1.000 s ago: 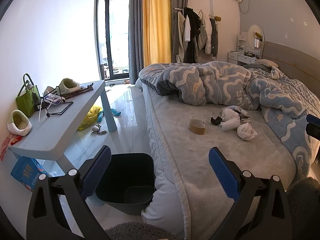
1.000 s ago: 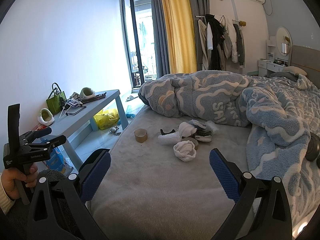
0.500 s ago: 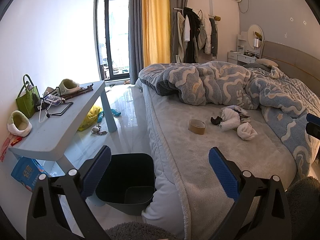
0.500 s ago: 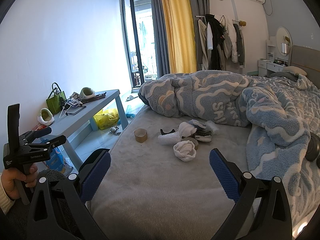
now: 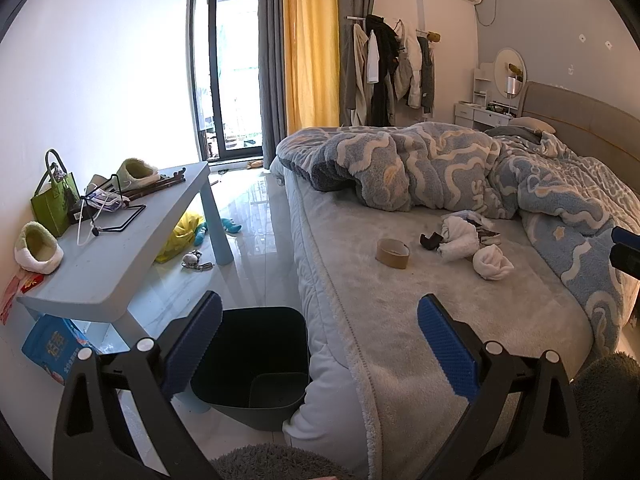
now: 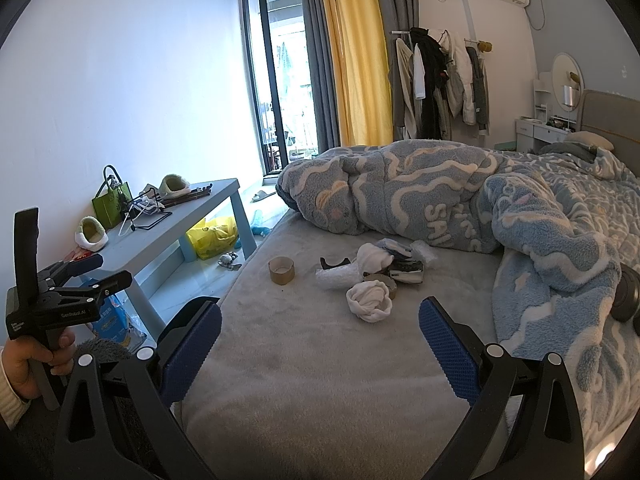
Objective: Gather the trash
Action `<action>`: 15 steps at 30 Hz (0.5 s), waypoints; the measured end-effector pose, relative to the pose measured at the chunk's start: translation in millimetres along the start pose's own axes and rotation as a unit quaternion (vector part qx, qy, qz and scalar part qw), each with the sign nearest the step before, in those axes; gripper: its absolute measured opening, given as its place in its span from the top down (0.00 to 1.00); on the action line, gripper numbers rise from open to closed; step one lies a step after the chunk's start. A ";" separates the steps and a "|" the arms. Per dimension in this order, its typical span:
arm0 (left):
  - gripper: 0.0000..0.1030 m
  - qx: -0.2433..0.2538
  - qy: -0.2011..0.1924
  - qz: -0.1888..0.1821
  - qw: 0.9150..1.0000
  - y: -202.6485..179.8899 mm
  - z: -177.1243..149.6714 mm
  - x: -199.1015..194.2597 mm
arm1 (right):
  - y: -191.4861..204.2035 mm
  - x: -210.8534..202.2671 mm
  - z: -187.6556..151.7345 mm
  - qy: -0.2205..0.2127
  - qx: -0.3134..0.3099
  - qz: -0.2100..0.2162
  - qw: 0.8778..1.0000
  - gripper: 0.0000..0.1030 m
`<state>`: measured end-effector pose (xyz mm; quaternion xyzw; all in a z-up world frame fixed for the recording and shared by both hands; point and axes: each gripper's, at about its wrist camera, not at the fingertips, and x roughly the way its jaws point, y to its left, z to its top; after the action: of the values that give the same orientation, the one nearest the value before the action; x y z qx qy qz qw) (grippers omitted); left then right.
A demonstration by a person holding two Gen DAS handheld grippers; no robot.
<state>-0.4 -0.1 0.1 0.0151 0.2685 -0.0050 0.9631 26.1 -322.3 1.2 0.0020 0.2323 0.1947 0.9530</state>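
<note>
- Both tools are idle: the left gripper [image 5: 318, 336] and the right gripper [image 6: 320, 338] stand spread wide with nothing between their blue ribbed pads.
- Trash lies well ahead of the right gripper on the bed [image 6: 320, 380]: a cardboard tape roll [image 6: 282, 270] ahead-left, a white wad [image 6: 370, 302] nearly straight ahead, and more crumpled scraps [image 6: 384, 262] just beyond it.
- Below and between the left gripper's fingers sits the dark bin [image 5: 256, 364], hard against the mattress edge.
- Risk, as I judge it: the wad is soft and loosely balled (cloth or tissue, hard to say), so a shallow pinch may pull off only a layer or snag the plush grey cover.
- Another risk: the roll is a thin, rigid ring; squeezed across its rim it could pop out and roll off the bed.
- Fluffy blue duvet [image 6: 540, 240] crowds the right side and could catch a finger.
</note>
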 end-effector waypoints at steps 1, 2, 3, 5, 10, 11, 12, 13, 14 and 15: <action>0.03 0.000 0.000 -0.001 1.000 0.2 -0.1 0.0 | 0.4 -0.2 0.8 0.000 0.001 0.000 1.000 0.03; 0.03 0.000 0.000 -0.002 1.000 0.1 -0.4 -2.0 | 0.9 0.0 1.0 0.001 0.002 -0.002 1.000 0.03; 0.03 0.000 0.000 -0.003 1.000 0.2 -0.5 -2.1 | 1.0 0.0 0.2 0.002 0.002 -0.002 1.000 0.03; 0.03 -0.003 0.002 -0.006 1.000 1.3 2.0 -2.7 | 1.6 -0.2 0.2 0.002 0.000 -0.003 1.000 0.03; 0.04 -0.022 0.025 -0.006 0.999 9.0 0.6 -3.4 | -0.7 0.8 -2.9 0.011 0.005 -0.010 1.000 0.03; 0.04 -0.018 0.028 -0.003 0.999 10.8 0.6 -5.5 | -1.2 -0.2 -2.5 0.012 0.009 -0.017 1.000 0.03; 0.04 -0.011 0.030 -0.002 0.999 10.0 0.5 -6.7 | -1.7 -1.8 -1.9 0.011 0.015 -0.020 1.000 0.03; 0.04 -0.005 0.030 -0.003 1.000 9.1 0.8 -8.7 | -2.0 -4.1 -1.3 0.008 0.022 -0.020 1.000 0.03; 0.04 -0.001 0.027 -0.005 1.000 8.8 0.0 -11.1 | -1.1 -4.4 -0.5 0.007 0.025 -0.018 1.000 0.03; 0.04 -0.001 0.024 -0.006 1.000 8.8 0.5 -12.7 | 0.6 -4.7 -0.1 0.006 0.026 -0.017 0.999 0.03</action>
<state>-10.8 8.7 7.3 0.0127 0.2912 -0.0102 0.9565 22.0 -323.6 3.2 0.0218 0.2434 0.1726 0.9542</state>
